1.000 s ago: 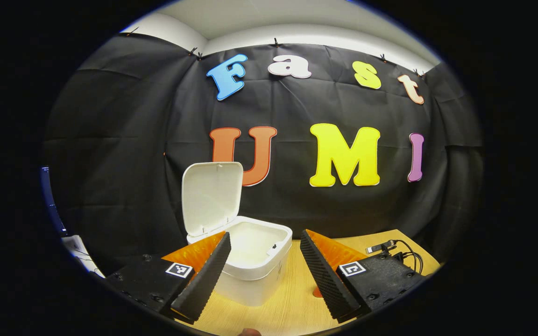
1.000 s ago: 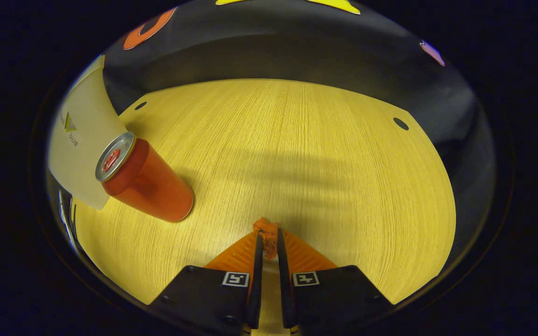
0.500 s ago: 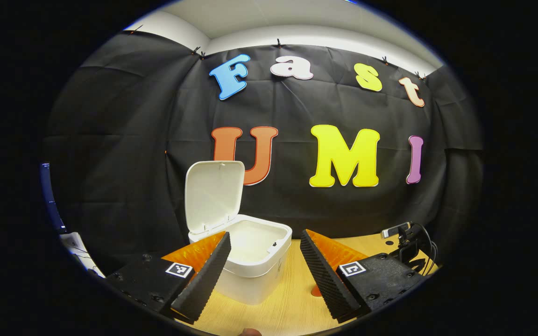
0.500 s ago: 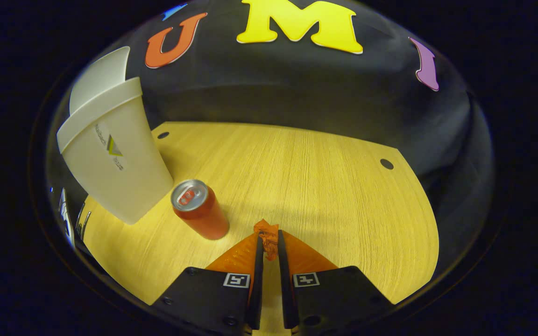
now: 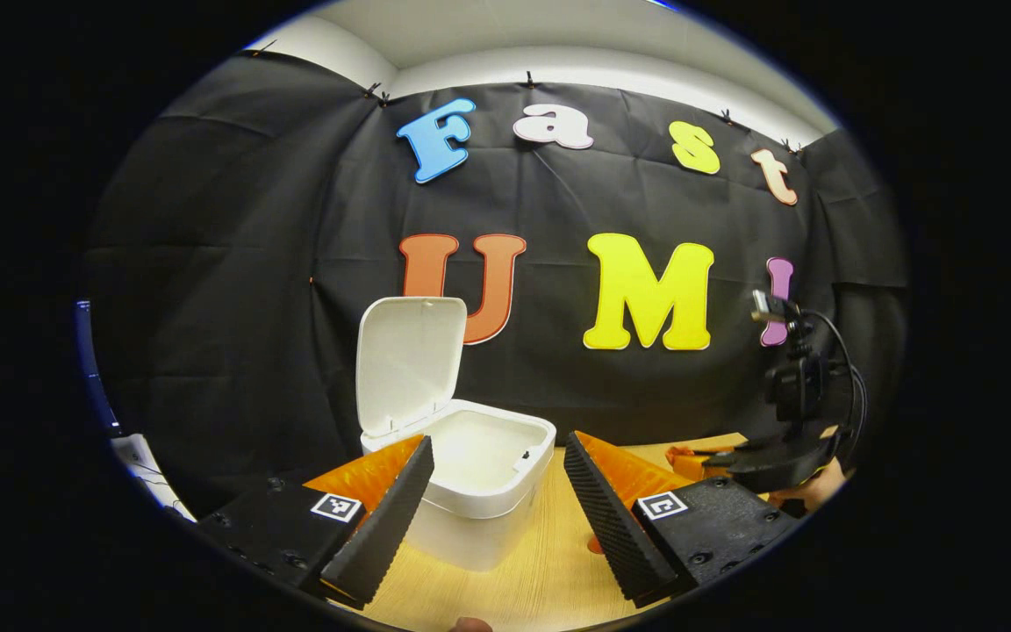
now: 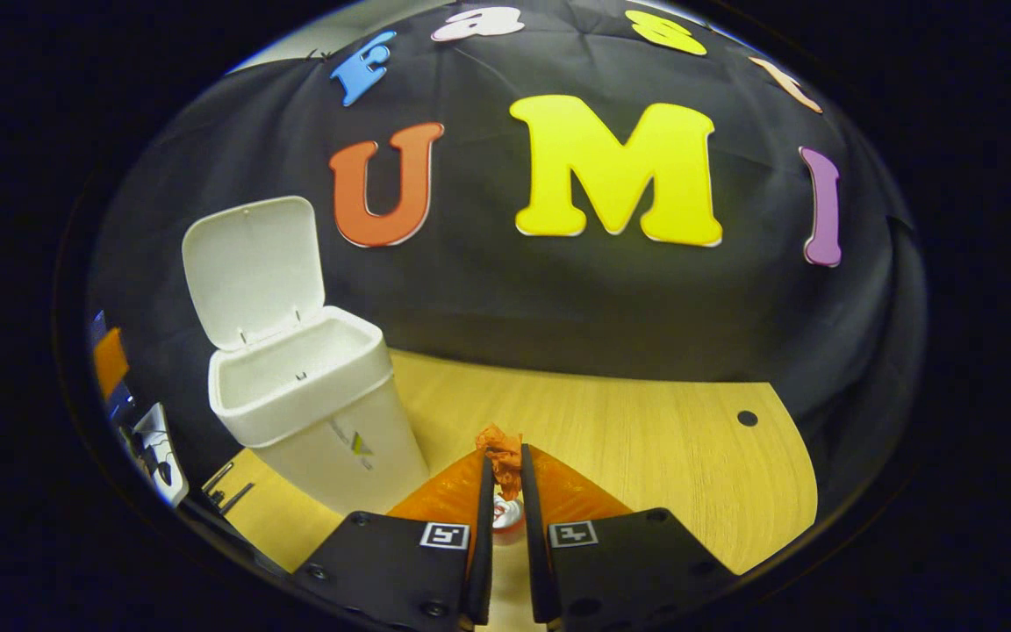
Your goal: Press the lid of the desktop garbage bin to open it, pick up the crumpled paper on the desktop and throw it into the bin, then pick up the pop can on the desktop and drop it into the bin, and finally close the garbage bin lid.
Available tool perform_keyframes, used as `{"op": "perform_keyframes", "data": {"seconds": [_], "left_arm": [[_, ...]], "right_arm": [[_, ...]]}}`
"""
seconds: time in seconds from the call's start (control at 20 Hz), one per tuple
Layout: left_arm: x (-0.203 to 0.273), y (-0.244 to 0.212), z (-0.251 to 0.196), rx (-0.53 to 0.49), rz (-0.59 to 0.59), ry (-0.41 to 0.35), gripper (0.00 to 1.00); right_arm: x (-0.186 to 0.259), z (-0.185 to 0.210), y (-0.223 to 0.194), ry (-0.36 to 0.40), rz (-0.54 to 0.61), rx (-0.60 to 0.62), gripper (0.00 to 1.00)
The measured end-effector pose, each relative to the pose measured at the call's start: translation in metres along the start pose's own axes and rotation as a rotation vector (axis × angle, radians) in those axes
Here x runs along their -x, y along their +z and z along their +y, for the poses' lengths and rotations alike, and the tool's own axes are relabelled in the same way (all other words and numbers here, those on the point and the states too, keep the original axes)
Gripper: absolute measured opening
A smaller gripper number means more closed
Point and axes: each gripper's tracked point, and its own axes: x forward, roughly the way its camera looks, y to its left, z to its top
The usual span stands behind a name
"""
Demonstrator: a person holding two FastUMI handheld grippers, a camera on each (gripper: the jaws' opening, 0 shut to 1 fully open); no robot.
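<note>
Orange crumpled paper (image 6: 500, 455) sits pinched between the right gripper (image 6: 503, 470) fingers, both pressing on it near their tips, wad poking up just past them. Gap between the fingers is narrow, only paper-wide. Right gripper view looks roughly level across the worktop (image 6: 646, 439), gripper raised off the wood, aimed at the booth wall with the bin off to its left. Pop can (image 6: 502, 512), silver top with red tab area, shows in the slot between the fingers, below the paper, standing on the worktop; its body is mostly hidden.

White garbage bin (image 6: 321, 421) stands on the worktop, lid (image 6: 251, 268) flipped up and standing near upright at the back, mouth open. Paper is not yet over the bin, well to the side of it.

Left gripper (image 5: 498, 496) is spread wide, nothing between the fingers, held low over the worktop (image 5: 523, 579) and pointing level at the bin (image 5: 479, 491), which sits just beyond its fingertips. Lid (image 5: 407, 360) up here too, inner cavity visible. In the left gripper view the right gripper (image 5: 764, 461) shows at the far right, lifted above the table edge, a bit of the hand (image 5: 821, 487) holding it just visible, cable looping off its top.
</note>
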Motion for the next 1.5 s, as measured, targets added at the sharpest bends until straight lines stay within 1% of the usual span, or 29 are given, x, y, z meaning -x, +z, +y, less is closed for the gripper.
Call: {"op": "perform_keyframes", "data": {"seconds": [0.05,0.1,0.2,0.25,0.5,0.7,0.8,0.85,0.9,0.95,1.05,1.1,1.15,1.2,1.25,1.3,1.35,1.4,1.45,1.5], "left_arm": [[0.0,0.0,0.003,-0.002,0.0,0.0,0.98],[-0.001,0.001,0.006,-0.004,0.0,-0.001,0.92],[-0.003,0.003,0.012,-0.004,-0.003,0.002,0.92],[-0.003,0.003,0.014,-0.001,-0.002,0.004,0.98],[-0.003,0.01,0.03,0.002,-0.011,0.02,0.98],[0.0,0.019,0.034,0.023,-0.023,0.013,0.98],[0.001,0.023,0.04,0.02,-0.036,0.025,0.98],[0.001,0.027,0.042,0.018,-0.042,0.029,0.96],[0.002,0.029,0.044,0.018,-0.047,0.033,1.0],[0.001,0.03,0.047,0.017,-0.047,0.037,0.96],[0.003,0.03,0.047,0.012,-0.046,0.047,0.96],[0.002,0.031,0.048,0.01,-0.047,0.051,0.96],[0.002,0.03,0.05,0.008,-0.046,0.056,0.96],[0.001,0.031,0.05,0.006,-0.046,0.061,0.96],[0.001,0.031,0.051,0.006,-0.046,0.063,1.0],[0.002,0.031,0.051,0.007,-0.044,0.064,0.96],[0.002,0.031,0.051,0.008,-0.043,0.066,0.96],[0.002,0.031,0.052,0.008,-0.041,0.067,0.96],[0.003,0.031,0.052,0.008,-0.042,0.069,0.96],[0.003,0.031,0.052,0.004,-0.043,0.072,0.96]], "right_arm": [[0.0,0.012,0.011,0.019,-0.022,0.017,0.18],[-0.002,0.025,0.019,0.04,-0.035,0.033,0.18],[0.0,0.048,0.032,0.079,-0.052,0.056,0.18],[-0.001,0.063,0.037,0.102,-0.061,0.064,0.18],[-0.018,0.13,0.058,0.231,-0.085,0.101,0.18],[-0.034,0.175,0.061,0.304,-0.077,0.146,0.18],[-0.043,0.186,0.061,0.317,-0.076,0.168,0.18],[-0.046,0.19,0.06,0.321,-0.074,0.172,0.18],[-0.05,0.194,0.06,0.329,-0.07,0.171,0.18],[-0.053,0.196,0.059,0.333,-0.069,0.168,0.18],[-0.058,0.2,0.059,0.345,-0.064,0.152,0.18],[-0.059,0.201,0.058,0.354,-0.056,0.146,0.22],[-0.06,0.201,0.057,0.36,-0.05,0.143,0.23],[-0.061,0.202,0.055,0.368,-0.042,0.14,0.27],[-0.061,0.204,0.053,0.381,-0.033,0.134,0.29],[-0.062,0.207,0.052,0.402,-0.025,0.129,0.33],[-0.059,0.21,0.05,0.418,-0.019,0.128,0.43],[-0.058,0.213,0.049,0.43,-0.017,0.136,0.49],[-0.058,0.212,0.048,0.425,-0.022,0.153,0.69],[-0.058,0.212,0.048,0.421,-0.032,0.168,0.74]]}}
